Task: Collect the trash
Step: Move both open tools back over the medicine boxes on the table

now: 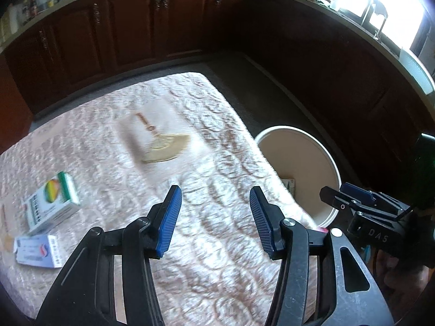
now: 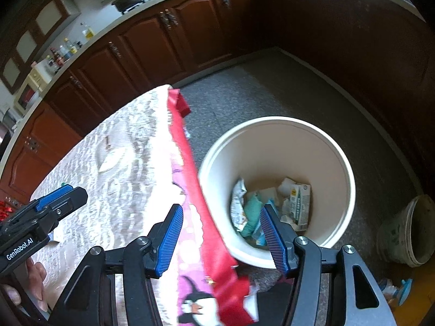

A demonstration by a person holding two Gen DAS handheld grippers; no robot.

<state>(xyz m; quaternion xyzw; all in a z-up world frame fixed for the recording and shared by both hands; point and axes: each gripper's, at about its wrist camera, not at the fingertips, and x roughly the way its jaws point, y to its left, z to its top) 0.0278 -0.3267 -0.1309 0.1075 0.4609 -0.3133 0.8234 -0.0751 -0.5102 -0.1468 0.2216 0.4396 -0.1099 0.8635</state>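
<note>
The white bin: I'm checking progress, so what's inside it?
The white bin holds crumpled wrappers and a small carton; the right tool's finger hides part of the pile.

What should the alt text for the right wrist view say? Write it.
The open right gripper hangs empty above a white bin with trash inside, beside a table edged in red cloth. The left gripper shows at left.

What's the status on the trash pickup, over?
Both hand-held grippers, left and right, open, empty. Two small boxes remain on table. Bin holds trash. Nothing blocking.
</note>
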